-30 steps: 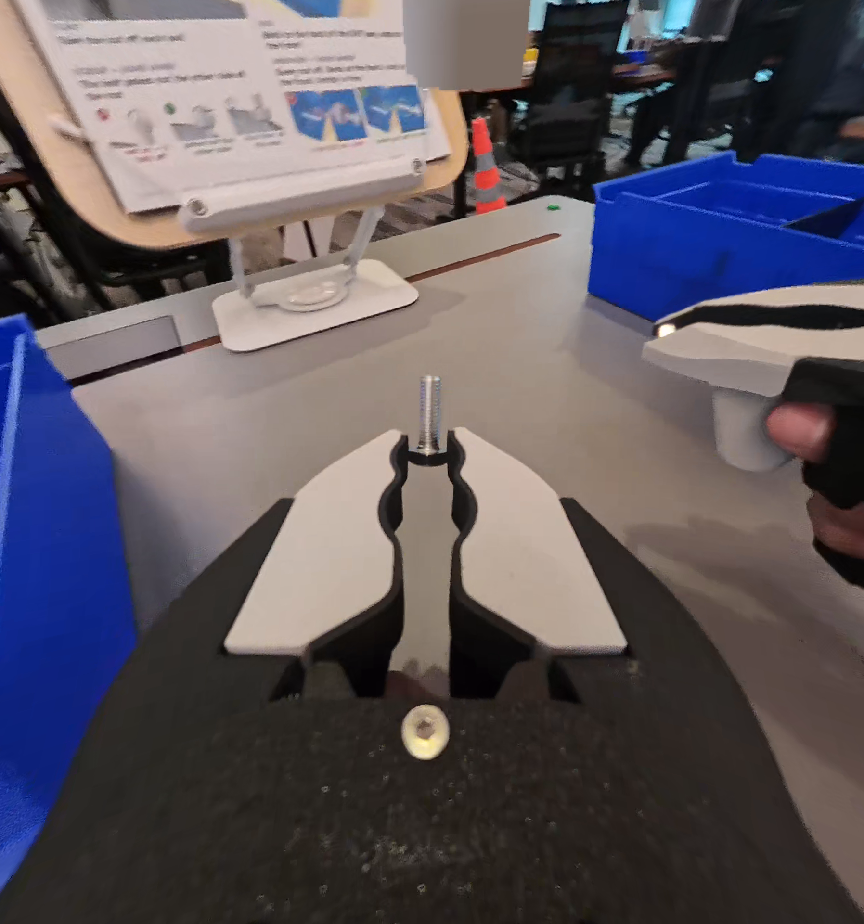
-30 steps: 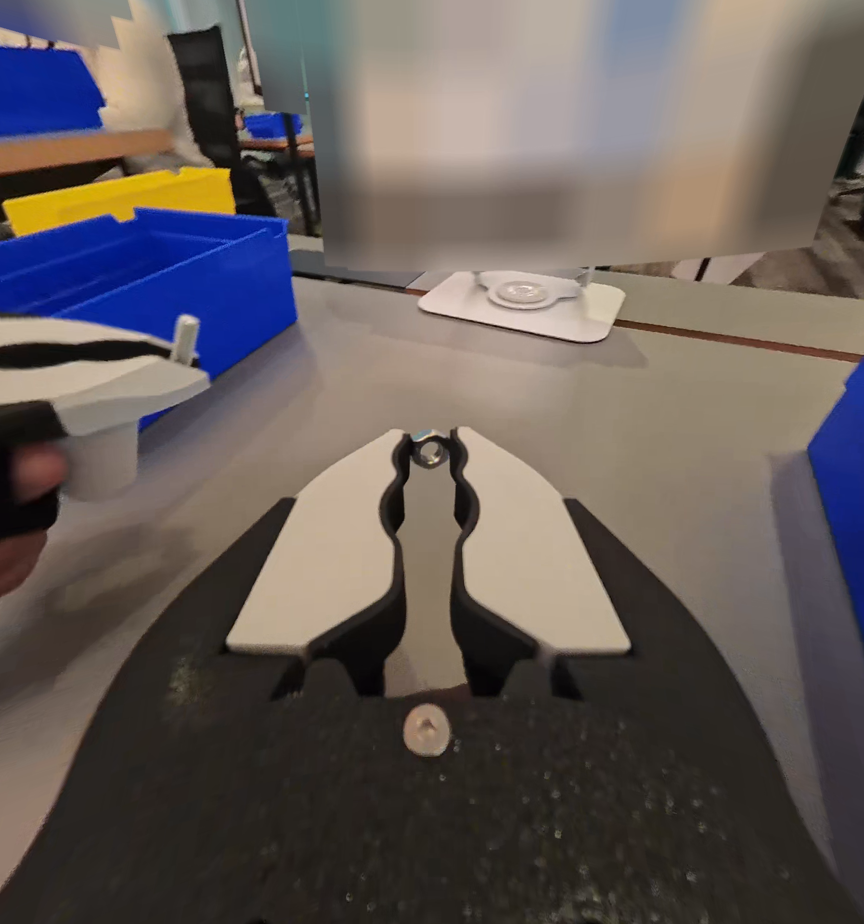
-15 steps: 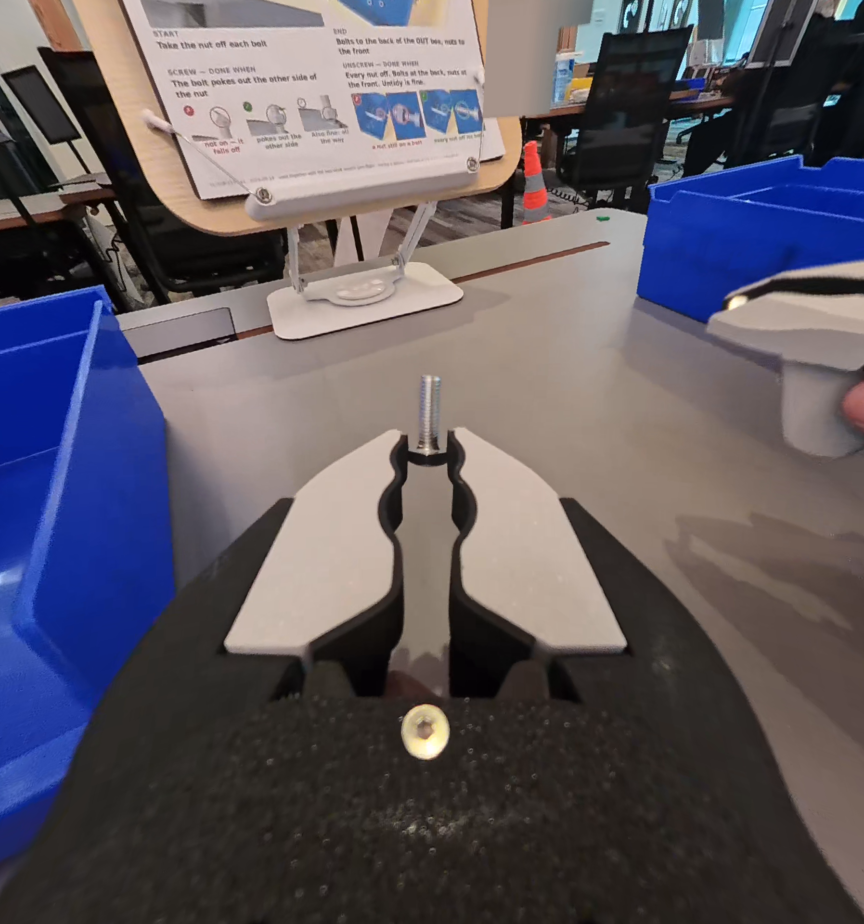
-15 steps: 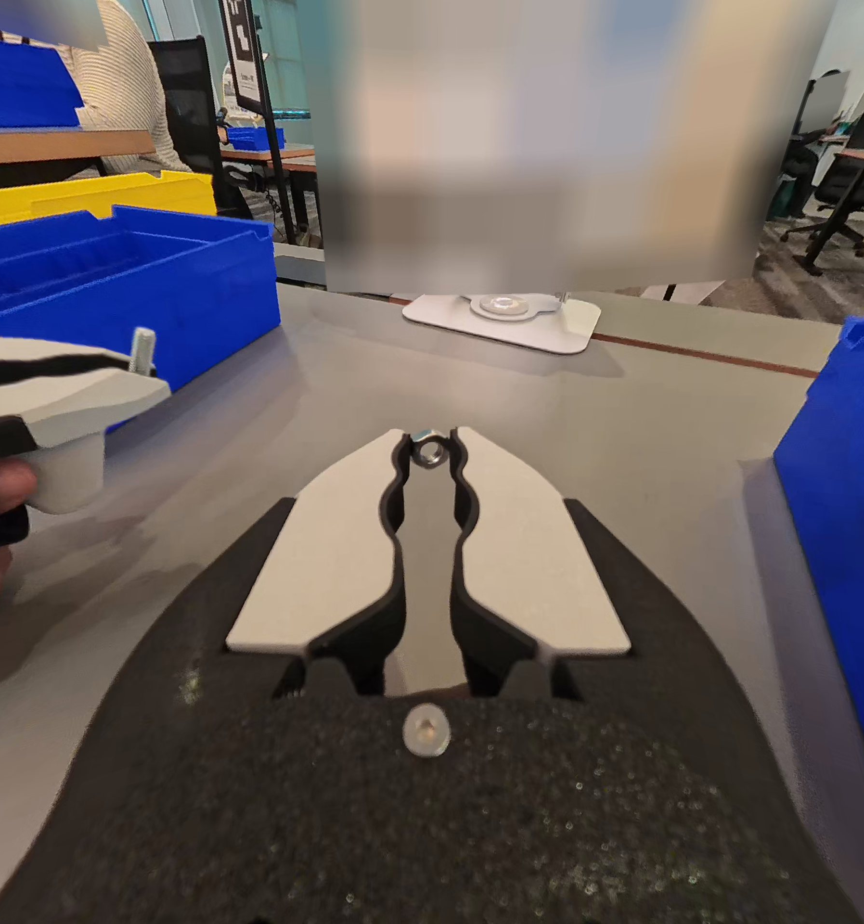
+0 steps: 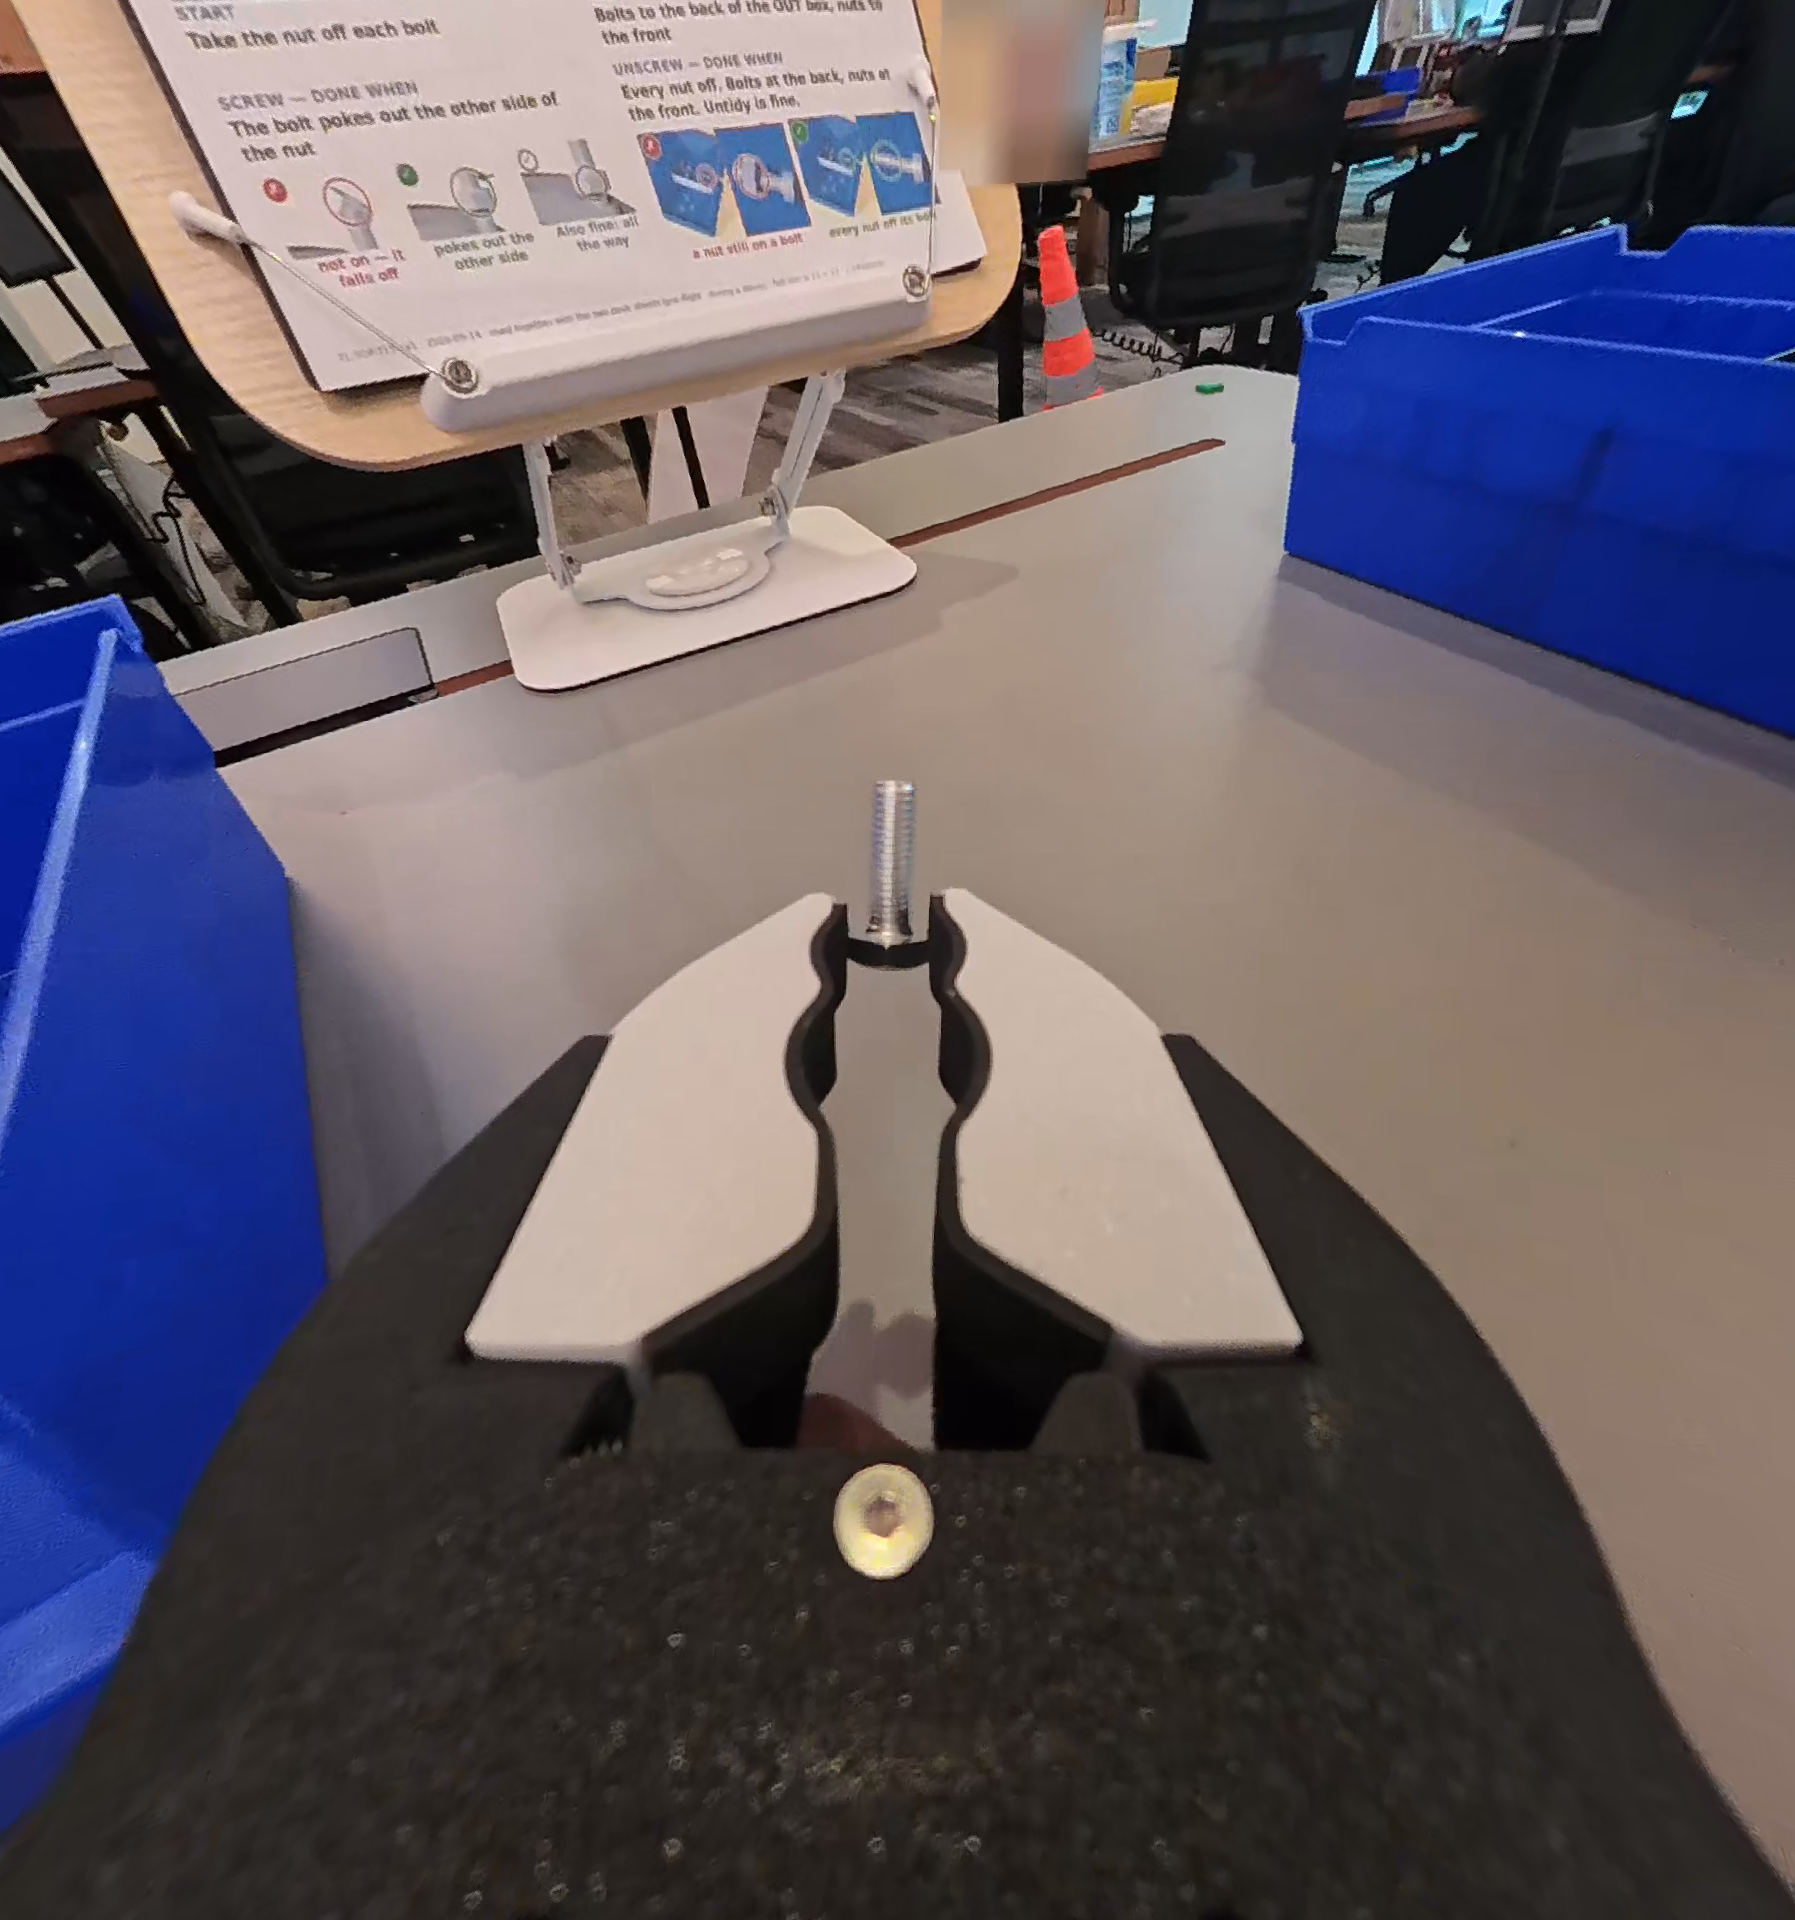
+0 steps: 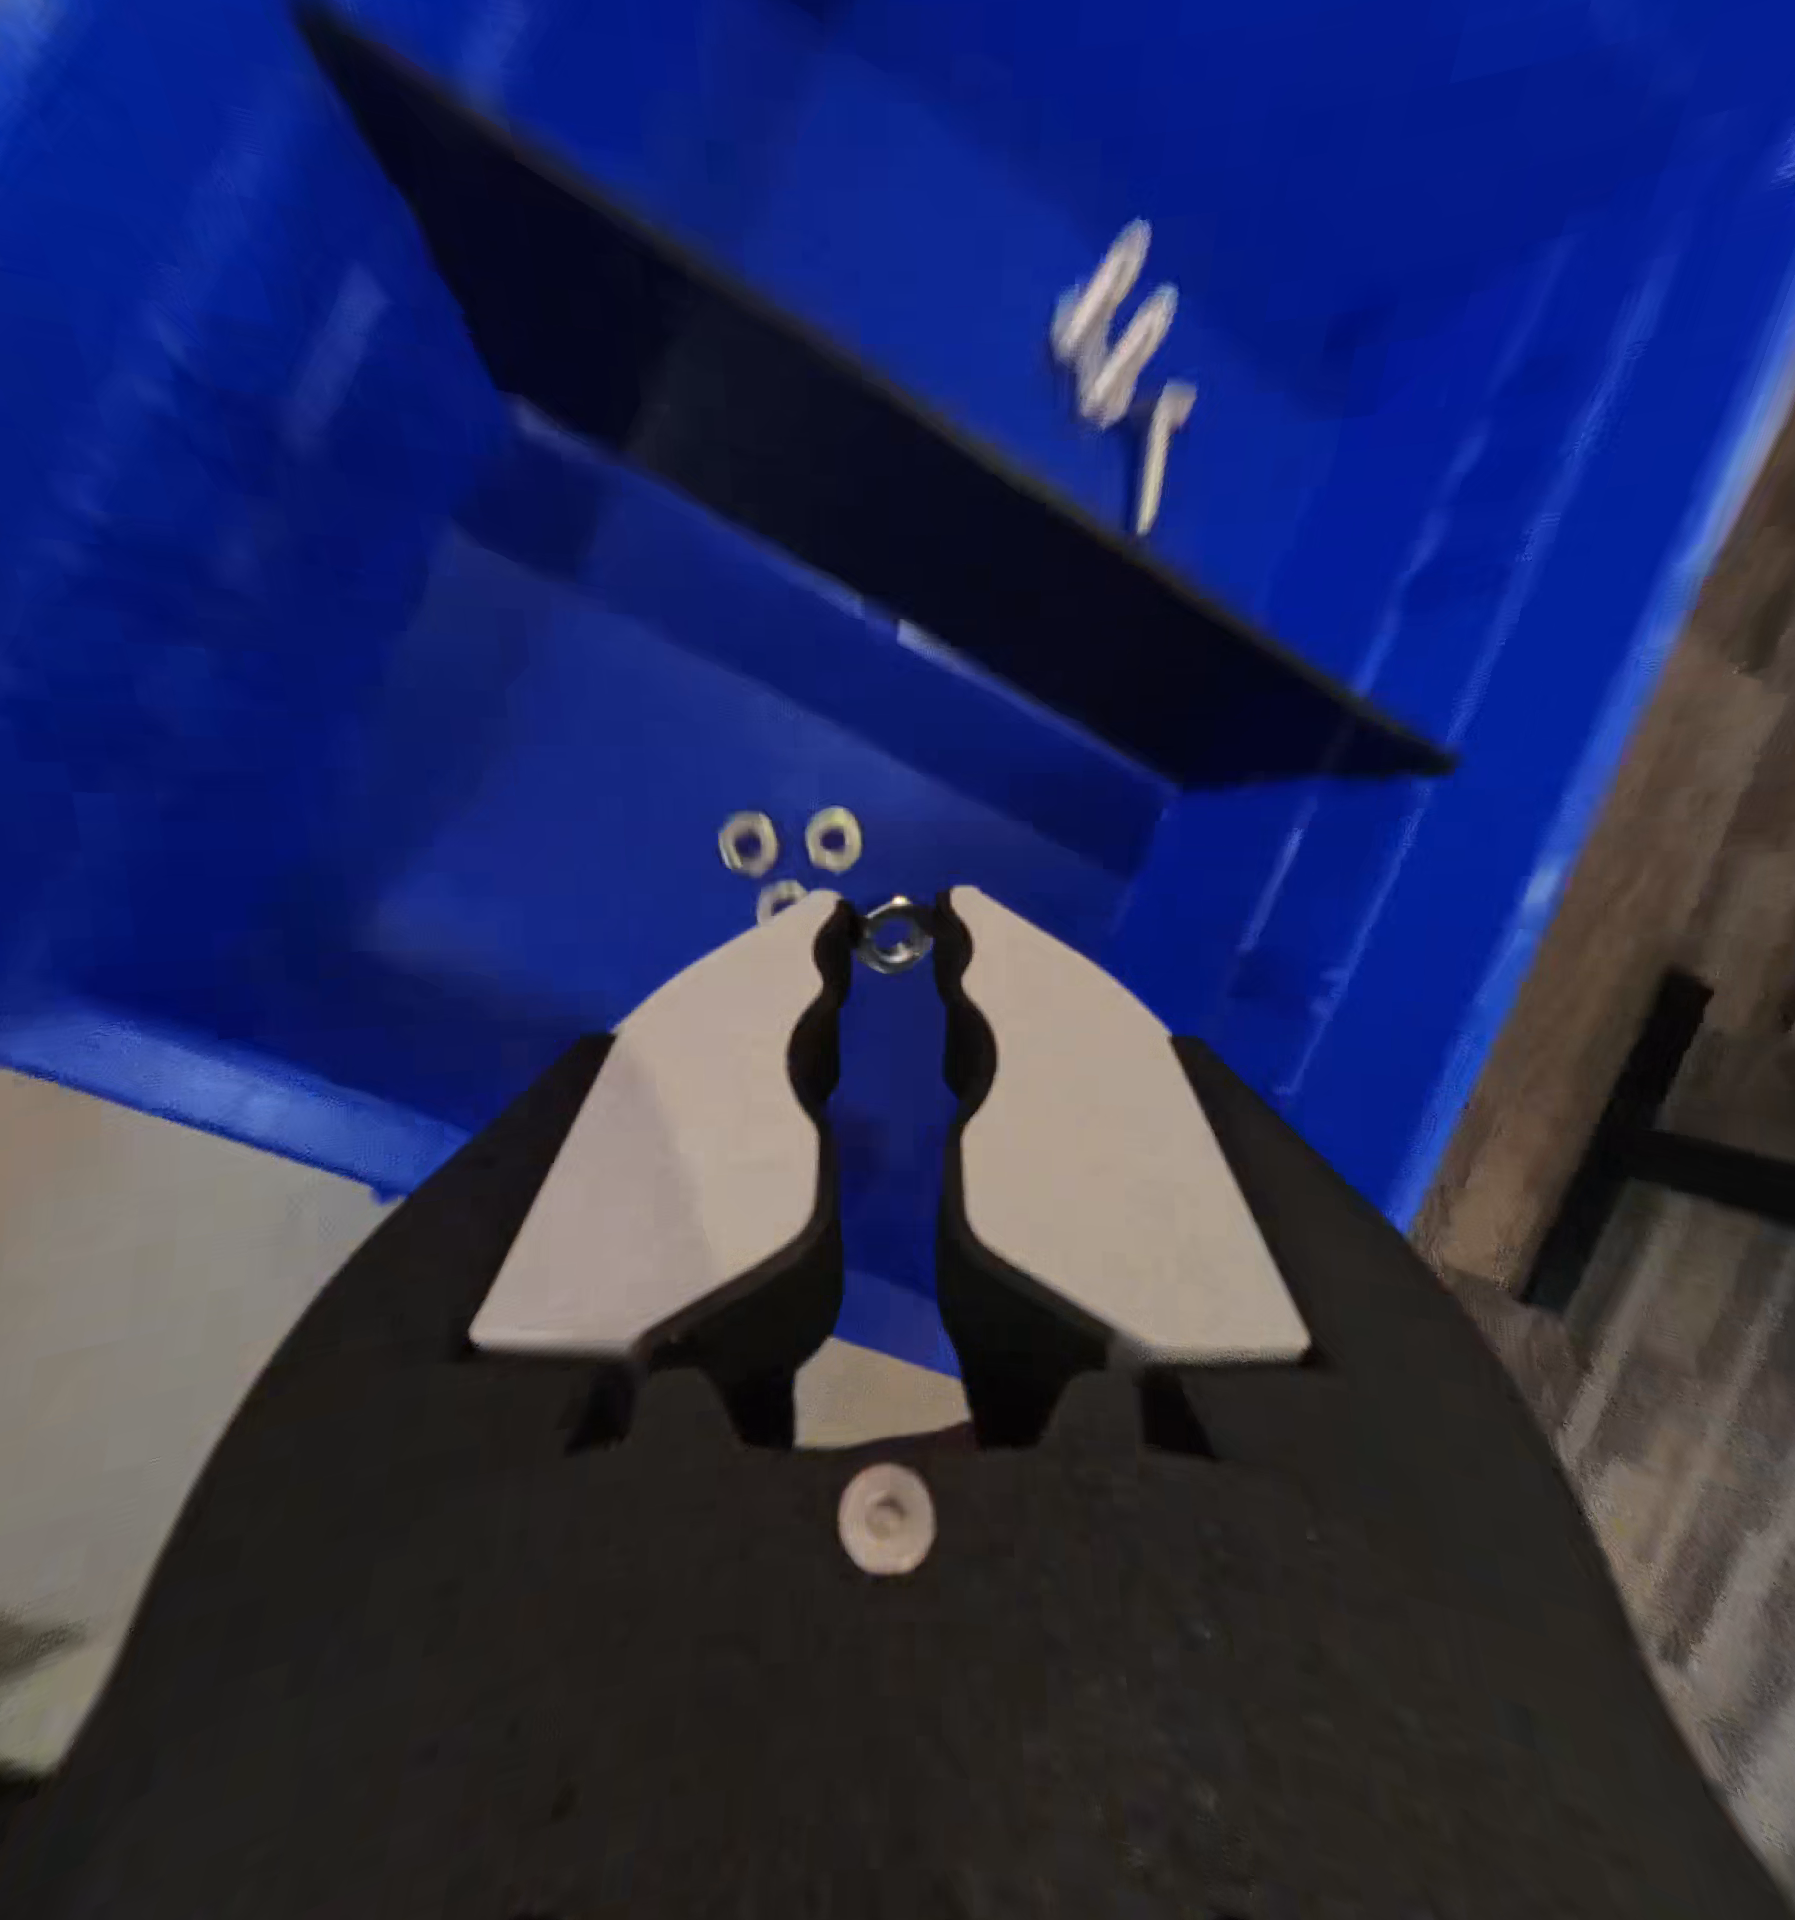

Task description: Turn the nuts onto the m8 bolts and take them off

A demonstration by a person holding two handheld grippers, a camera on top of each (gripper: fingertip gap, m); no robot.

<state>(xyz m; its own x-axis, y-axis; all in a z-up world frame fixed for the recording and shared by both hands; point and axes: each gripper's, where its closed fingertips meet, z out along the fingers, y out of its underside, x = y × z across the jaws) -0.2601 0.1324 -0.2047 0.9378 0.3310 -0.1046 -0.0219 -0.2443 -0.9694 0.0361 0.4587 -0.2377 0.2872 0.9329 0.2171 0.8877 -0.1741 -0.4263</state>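
In the left wrist view my left gripper (image 5: 888,925) is shut on a silver bolt (image 5: 891,857) by its head; the bare threaded shank stands upright above the grey table (image 5: 1236,831). In the right wrist view my right gripper (image 6: 891,925) is shut on a small silver nut (image 6: 891,943) and hangs over the front compartment of a blue bin (image 6: 249,623). Three loose nuts (image 6: 745,840) lie on the bin floor just beyond my fingertips. Behind a black divider (image 6: 872,499), several bolts (image 6: 1121,343) lie in the back compartment. The right wrist view is blurred.
A blue bin (image 5: 1599,488) stands at the right of the table and another blue bin (image 5: 72,1039) at the left. A white stand (image 5: 706,592) holding an instruction sheet (image 5: 560,177) is at the back. The floor (image 6: 1703,1143) lies right of the bin. There is about 45 centimetres between the tips of the two grippers.
My right gripper has swung away from the table middle to over the blue bin, still holding the nut, and has left the left wrist view. My left gripper holds the bolt as before.
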